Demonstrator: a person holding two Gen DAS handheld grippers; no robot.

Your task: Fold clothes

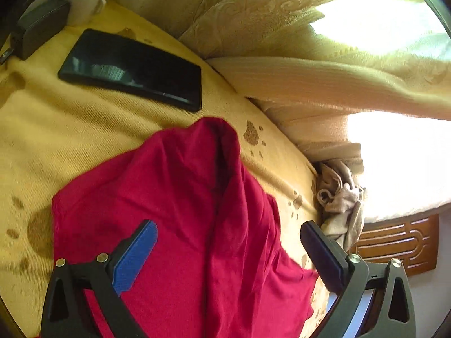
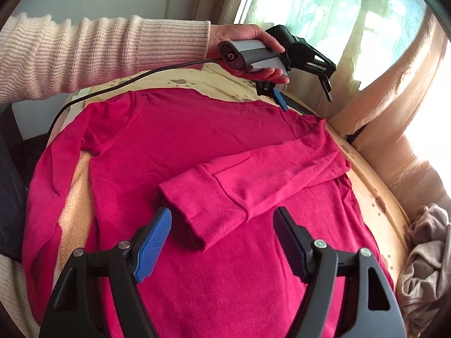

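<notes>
The red long-sleeved top [image 2: 197,169] lies spread flat on the table [image 2: 375,197], which is covered with a yellow cloth with brown spots. One sleeve [image 2: 253,177] is folded across the body of the top, and its cuff end lies just in front of the right gripper [image 2: 222,231], between the lines of its two jaws but not touched by them. The jaws of the right gripper stand wide apart and hold nothing; the red fabric is only under them. The left gripper [image 1: 228,242] also has its jaws fully wide, with a raised fold of the red top lying between and ahead of them, free of both pads. In the right wrist view the left gripper is at the far edge of the top, held by a hand [image 2: 248,53] in a cream knitted sleeve [image 2: 112,53], with a black cable [image 2: 135,79] running back from it. Beyond the left jaws a black phone [image 1: 132,70] lies flat on the yellow cloth. To the right of the jaws, at the edge of the table, there is a crumpled beige garment [image 2: 425,262], beside the curtains [image 1: 310,56].
</notes>
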